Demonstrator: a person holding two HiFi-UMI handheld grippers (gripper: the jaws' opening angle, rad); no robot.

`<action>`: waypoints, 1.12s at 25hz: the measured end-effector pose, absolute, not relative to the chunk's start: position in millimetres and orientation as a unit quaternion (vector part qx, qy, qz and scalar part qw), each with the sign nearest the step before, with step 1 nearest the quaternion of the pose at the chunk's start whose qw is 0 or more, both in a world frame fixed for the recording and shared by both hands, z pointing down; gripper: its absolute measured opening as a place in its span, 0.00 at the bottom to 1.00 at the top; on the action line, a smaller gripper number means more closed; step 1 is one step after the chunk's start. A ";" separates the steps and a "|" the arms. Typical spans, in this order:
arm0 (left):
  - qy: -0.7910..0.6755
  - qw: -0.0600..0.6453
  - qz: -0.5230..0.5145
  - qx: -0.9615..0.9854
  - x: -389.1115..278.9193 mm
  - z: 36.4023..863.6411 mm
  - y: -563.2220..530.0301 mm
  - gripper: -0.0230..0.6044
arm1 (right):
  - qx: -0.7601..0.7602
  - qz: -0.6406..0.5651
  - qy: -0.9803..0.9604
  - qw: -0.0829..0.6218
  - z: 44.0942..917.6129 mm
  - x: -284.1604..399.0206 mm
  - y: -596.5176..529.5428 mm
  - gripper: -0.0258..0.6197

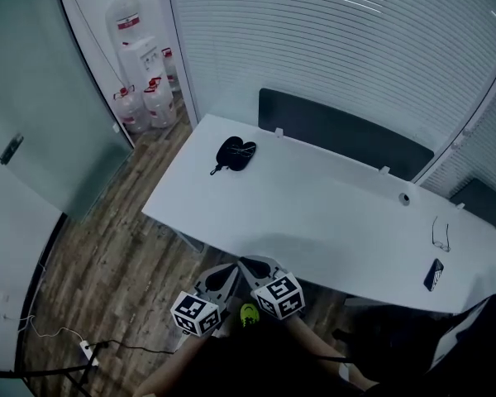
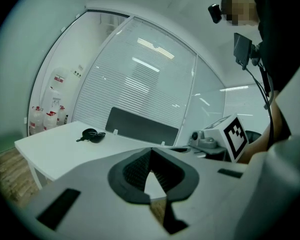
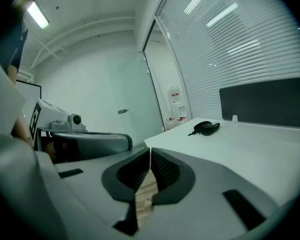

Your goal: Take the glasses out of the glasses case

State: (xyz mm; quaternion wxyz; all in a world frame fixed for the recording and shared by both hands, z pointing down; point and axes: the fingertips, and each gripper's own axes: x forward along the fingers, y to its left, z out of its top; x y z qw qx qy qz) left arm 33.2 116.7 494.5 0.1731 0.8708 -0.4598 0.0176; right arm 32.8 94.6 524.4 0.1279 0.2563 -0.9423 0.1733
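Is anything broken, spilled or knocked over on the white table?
Nothing stands out. The black glasses case lies flat near the far left corner of the table. A pair of glasses and a dark phone lie at its right end. No spill shows.

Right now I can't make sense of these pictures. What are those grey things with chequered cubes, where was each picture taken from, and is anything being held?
No robot here: a person holds a two-jaw gripper in each hand, and the cubes belong to them. One picture comes from a camera on the person's head, looking down on a white table. The other two come from cameras riding on the left gripper and the right gripper. Both have jaws together and hold nothing. On the table lie a black glasses case, and farther right what look like a pair of glasses and a phone.
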 end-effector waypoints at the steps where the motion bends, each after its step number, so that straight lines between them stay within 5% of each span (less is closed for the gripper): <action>1: -0.463 0.171 0.020 0.870 32.6 494.6 114.2 0.05 | 0.257 0.175 -0.942 0.127 524.1 33.6 91.5 0.07; 28: -0.435 0.160 -0.007 0.886 27.8 489.3 38.8 0.05 | 0.274 0.159 -0.938 0.143 521.9 20.6 4.3 0.07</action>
